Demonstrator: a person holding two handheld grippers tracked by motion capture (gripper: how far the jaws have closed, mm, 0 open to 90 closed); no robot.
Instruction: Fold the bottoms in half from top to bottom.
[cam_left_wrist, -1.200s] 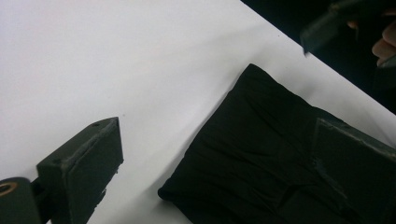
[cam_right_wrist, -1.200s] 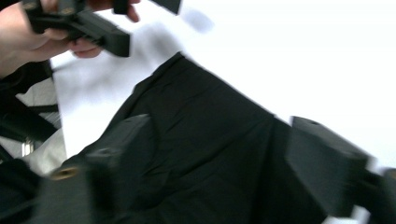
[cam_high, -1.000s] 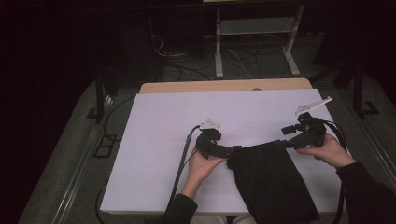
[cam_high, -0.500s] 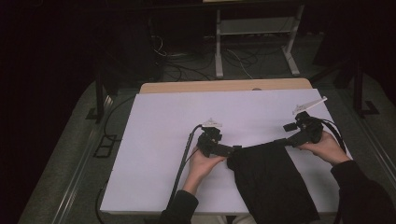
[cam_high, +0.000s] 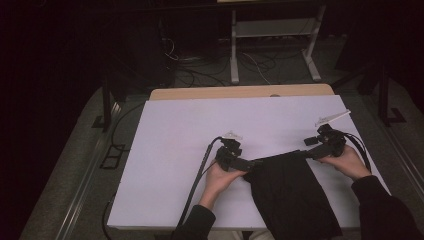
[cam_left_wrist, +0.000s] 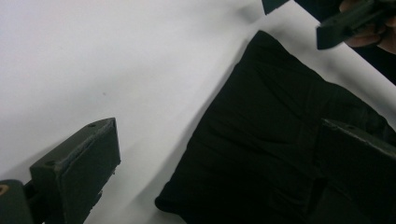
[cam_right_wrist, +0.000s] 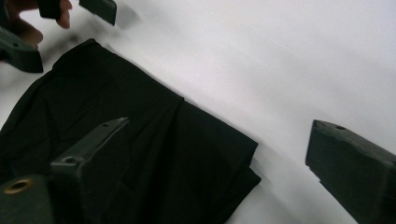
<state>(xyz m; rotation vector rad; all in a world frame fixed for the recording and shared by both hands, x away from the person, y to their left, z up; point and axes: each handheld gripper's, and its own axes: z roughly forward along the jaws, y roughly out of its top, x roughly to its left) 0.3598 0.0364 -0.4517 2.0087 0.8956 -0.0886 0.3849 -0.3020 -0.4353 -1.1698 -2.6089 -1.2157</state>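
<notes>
A black folded cloth (cam_high: 290, 195) lies on the white table top (cam_high: 175, 150), near its front right. My left gripper (cam_high: 252, 162) rests at the cloth's far left corner. In the left gripper view the left gripper (cam_left_wrist: 217, 133) is open, one jaw over bare table and the other over the cloth (cam_left_wrist: 261, 140). My right gripper (cam_high: 309, 151) sits at the far right corner. In the right gripper view the right gripper (cam_right_wrist: 219, 126) is open around the cloth's corner (cam_right_wrist: 187, 154). Its jaws have just been closing a little and do not press the cloth.
A wooden strip (cam_high: 240, 93) edges the table's far side. Behind it on the dark floor stand a metal rack (cam_high: 272, 35) and loose cables (cam_high: 190, 65). The left gripper's cable (cam_high: 200, 175) runs across the table toward the front edge.
The right hand has sunk a little toward the table at the cloth's far right corner. The left hand and the cloth have stayed put.
</notes>
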